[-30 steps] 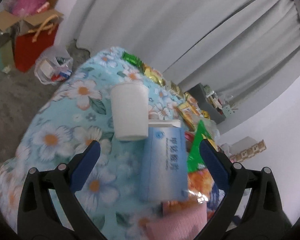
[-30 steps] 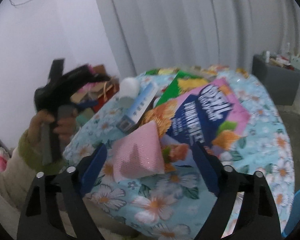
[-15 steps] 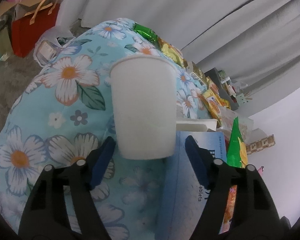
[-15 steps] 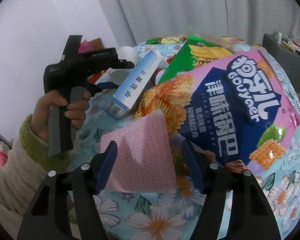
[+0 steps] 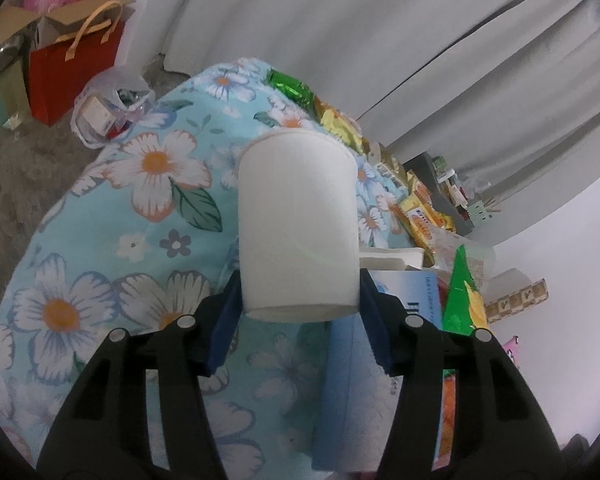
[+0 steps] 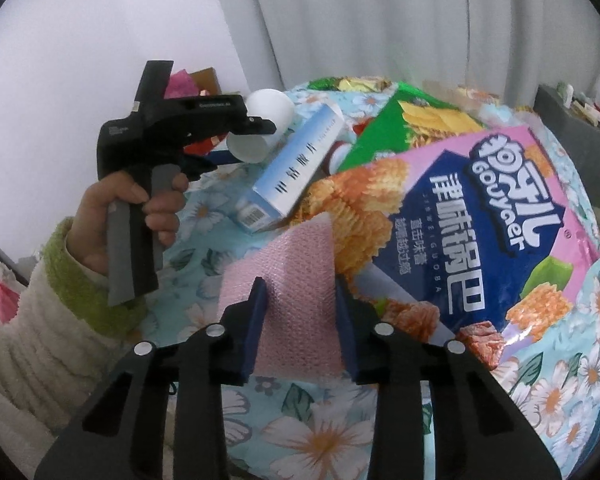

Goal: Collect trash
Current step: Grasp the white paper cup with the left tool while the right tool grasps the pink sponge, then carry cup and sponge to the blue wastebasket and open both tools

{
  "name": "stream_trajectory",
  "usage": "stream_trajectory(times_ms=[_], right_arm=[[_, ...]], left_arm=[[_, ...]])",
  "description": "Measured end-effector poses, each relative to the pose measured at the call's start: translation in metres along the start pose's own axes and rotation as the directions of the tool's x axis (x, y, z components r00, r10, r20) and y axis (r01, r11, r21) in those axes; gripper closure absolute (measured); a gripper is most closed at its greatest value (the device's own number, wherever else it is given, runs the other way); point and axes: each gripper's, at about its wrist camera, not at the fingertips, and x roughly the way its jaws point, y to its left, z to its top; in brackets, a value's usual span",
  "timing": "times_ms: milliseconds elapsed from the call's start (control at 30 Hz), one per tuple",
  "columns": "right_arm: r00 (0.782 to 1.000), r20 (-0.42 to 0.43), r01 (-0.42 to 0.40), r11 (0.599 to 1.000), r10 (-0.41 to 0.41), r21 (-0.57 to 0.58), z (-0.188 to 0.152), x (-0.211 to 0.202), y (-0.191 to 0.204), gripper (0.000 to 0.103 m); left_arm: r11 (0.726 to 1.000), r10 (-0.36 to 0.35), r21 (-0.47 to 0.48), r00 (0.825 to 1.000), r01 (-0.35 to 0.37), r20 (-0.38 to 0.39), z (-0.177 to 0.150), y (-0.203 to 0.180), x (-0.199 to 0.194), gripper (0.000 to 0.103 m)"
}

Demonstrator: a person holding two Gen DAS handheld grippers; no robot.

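Collection had barely begun: left tongs [image 5: 298,300], jaws just closing, clasped the white paper cup [image 5: 298,220], right tongs [image 6: 300,328] likewise pinched the pink foam sheet [image 6: 296,280], remaining wrappers littering the table [image 6: 320,440].

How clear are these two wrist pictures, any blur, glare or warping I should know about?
Left wrist view: soft flat light, no glare; the white paper cup is fairly sharp, and the fisheye bends the curtain and floral tablecloth. Right wrist view: print on the pink snack bag is legible, its foil lightly shiny; the edges warp and darken.
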Motion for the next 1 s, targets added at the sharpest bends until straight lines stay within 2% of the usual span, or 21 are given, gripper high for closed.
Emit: stream_trajectory(times_ms=[367, 667, 867, 1000], right_arm=[[0.996, 0.085, -0.033, 0.999, 0.036, -0.036, -0.006, -0.041, 0.011, 0.075], [0.983, 0.178, -0.047, 0.999, 0.047, -0.007, -0.015, -0.087, 0.006, 0.076], [0.961, 0.276, -0.008, 0.998, -0.01, 0.063, -0.035, -0.131, -0.014, 0.076], [0.933, 0.345, 0.046, 0.987, -0.098, 0.157, -0.057, -0.171, -0.045, 0.076]], left_arm=[[0.999, -0.022, 0.03, 0.996, 0.02, 0.087, -0.022, -0.014, -0.057, 0.05], [0.993, -0.066, 0.11, 0.986, 0.05, 0.154, -0.046, -0.055, -0.115, 0.05], [0.975, -0.134, 0.199, 0.981, 0.104, 0.143, -0.068, -0.094, -0.136, 0.05], [0.951, -0.184, 0.268, 0.979, 0.154, 0.09, -0.084, -0.132, -0.134, 0.05]])
